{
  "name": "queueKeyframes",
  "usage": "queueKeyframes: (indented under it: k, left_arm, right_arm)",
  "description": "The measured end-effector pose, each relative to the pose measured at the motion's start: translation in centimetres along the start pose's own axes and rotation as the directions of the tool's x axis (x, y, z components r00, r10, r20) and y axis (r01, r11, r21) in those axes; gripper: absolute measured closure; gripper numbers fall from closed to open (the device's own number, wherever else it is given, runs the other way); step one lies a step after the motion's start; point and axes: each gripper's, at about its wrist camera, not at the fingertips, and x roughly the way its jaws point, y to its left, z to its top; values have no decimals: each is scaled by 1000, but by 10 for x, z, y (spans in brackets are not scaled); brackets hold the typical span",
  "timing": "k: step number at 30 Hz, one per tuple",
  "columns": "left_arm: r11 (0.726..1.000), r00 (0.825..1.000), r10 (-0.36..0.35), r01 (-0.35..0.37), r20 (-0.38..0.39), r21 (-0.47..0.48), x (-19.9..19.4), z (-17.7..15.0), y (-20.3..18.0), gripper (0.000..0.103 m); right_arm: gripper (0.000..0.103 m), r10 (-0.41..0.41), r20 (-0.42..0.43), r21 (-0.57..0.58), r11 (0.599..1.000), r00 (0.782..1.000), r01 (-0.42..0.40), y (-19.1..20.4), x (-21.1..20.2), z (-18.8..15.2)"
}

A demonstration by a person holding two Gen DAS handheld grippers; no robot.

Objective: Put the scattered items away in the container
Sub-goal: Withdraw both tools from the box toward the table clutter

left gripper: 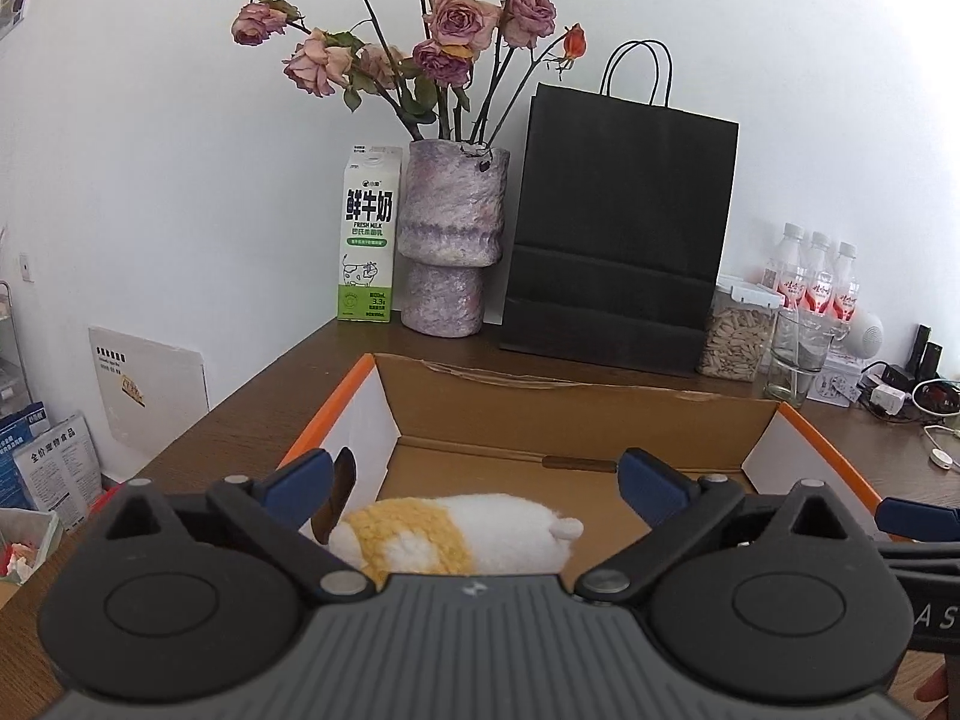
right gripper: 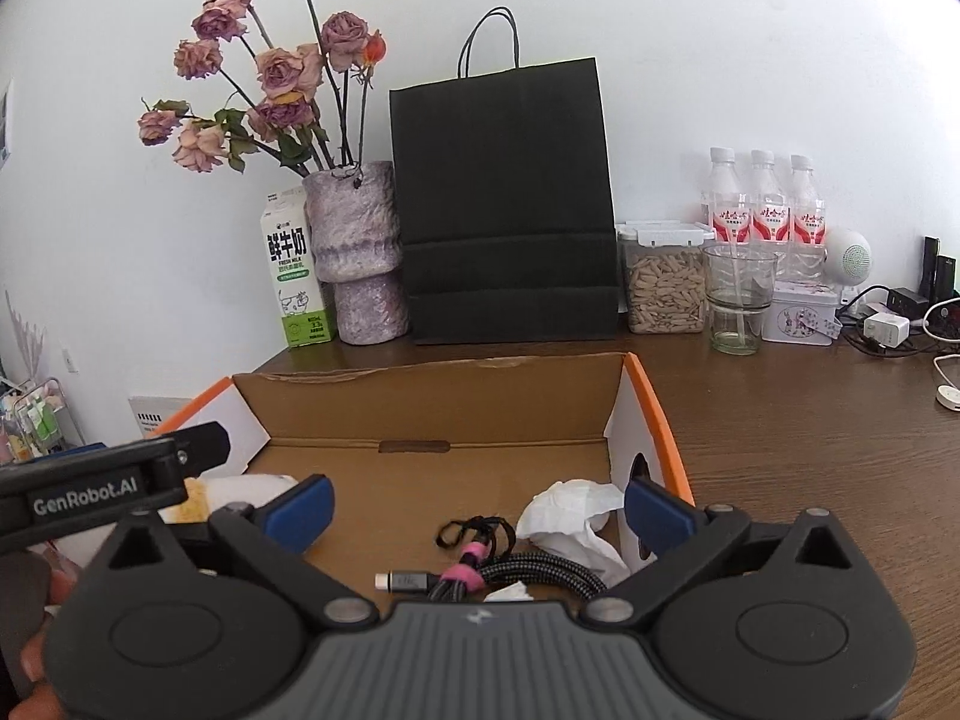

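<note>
An open cardboard box with orange edges stands on the wooden table; it also shows in the right wrist view. A white and yellow plush toy lies on the box floor, between and below the open fingers of my left gripper. In the right wrist view a bundled black cable with a pink tie and crumpled white tissue lie in the box under my right gripper, which is open and empty. The left gripper's body shows at the left there.
Along the wall stand a milk carton, a purple vase of dried roses, a black paper bag, a seed jar, a glass, three bottles, a tin and chargers with cables.
</note>
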Motion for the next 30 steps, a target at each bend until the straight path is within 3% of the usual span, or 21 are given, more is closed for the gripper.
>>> queueKeyframes:
  k: [30]
  left_arm:
    - [999,999,-17,16,44,32,-14,-10,2,0]
  right_arm:
    - [0,-50,49,-51,997,998,53,6,-20,-14]
